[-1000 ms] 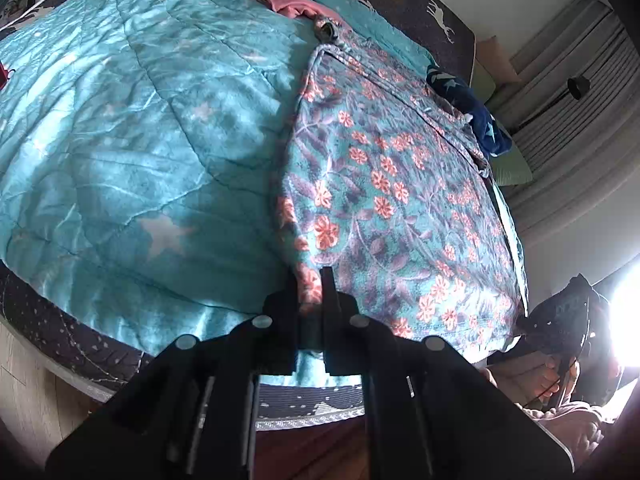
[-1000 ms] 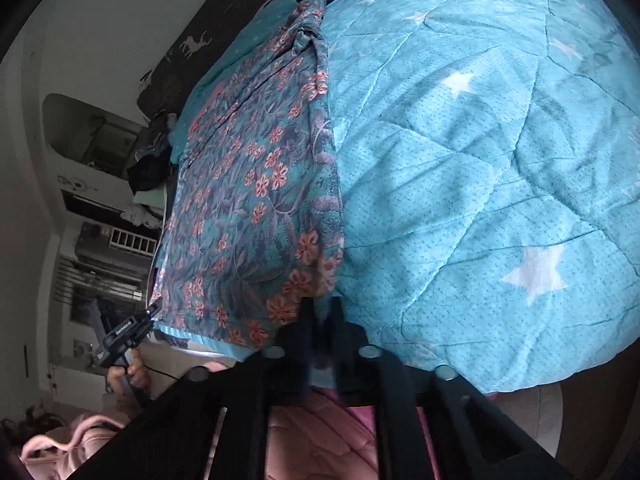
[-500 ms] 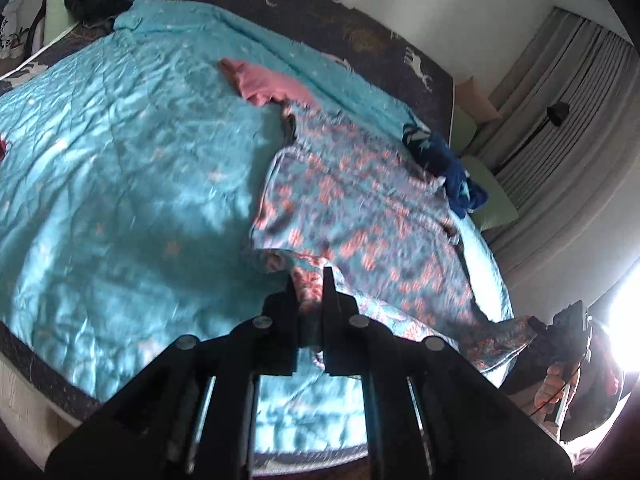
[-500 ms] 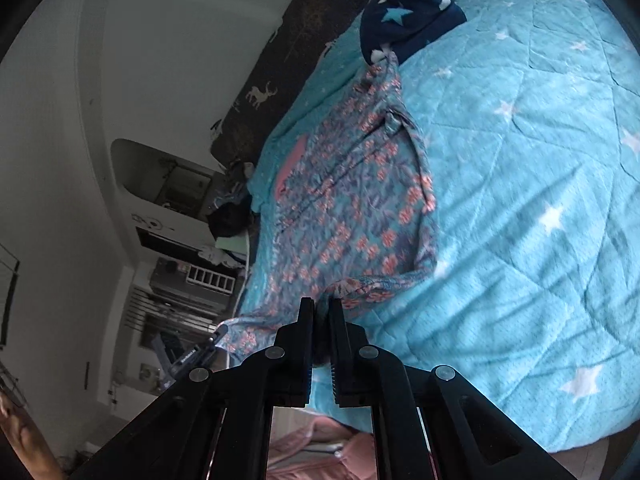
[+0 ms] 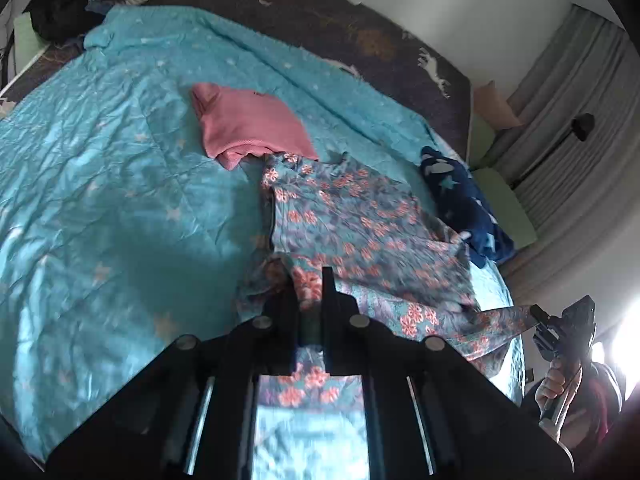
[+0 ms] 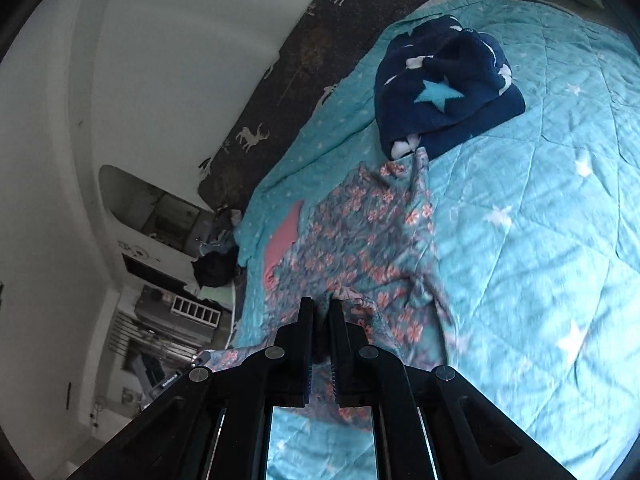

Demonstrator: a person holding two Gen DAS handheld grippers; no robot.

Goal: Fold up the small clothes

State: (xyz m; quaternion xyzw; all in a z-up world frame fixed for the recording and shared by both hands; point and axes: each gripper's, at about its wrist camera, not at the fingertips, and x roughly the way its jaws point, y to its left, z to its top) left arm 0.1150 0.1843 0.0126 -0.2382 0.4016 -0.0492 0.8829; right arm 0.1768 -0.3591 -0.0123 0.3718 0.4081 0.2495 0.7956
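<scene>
A teal floral garment (image 5: 360, 232) with orange-pink flowers lies on the turquoise star quilt (image 5: 100, 184), its near hem lifted off the bed. My left gripper (image 5: 310, 280) is shut on one corner of that hem. My right gripper (image 6: 321, 304) is shut on the other corner of the floral garment (image 6: 360, 248). In the left wrist view the right gripper (image 5: 538, 318) shows at the far right, held by a hand, with the hem stretched toward it. The garment's far end rests flat near the pink top.
A pink top (image 5: 252, 128) lies just beyond the floral garment. A navy star-print fleece (image 6: 444, 80) sits bunched to its right. Dark deer-print bedding (image 5: 360, 28) borders the quilt by the wall. Grey curtains (image 5: 576, 128) hang at right; dark clothes (image 5: 60, 8) pile at far left.
Both grippers have risen and pulled back from the bed, lifting the garment's near hem. The garment now looks farther away, and the pink top and navy fleece have come fully into view.
</scene>
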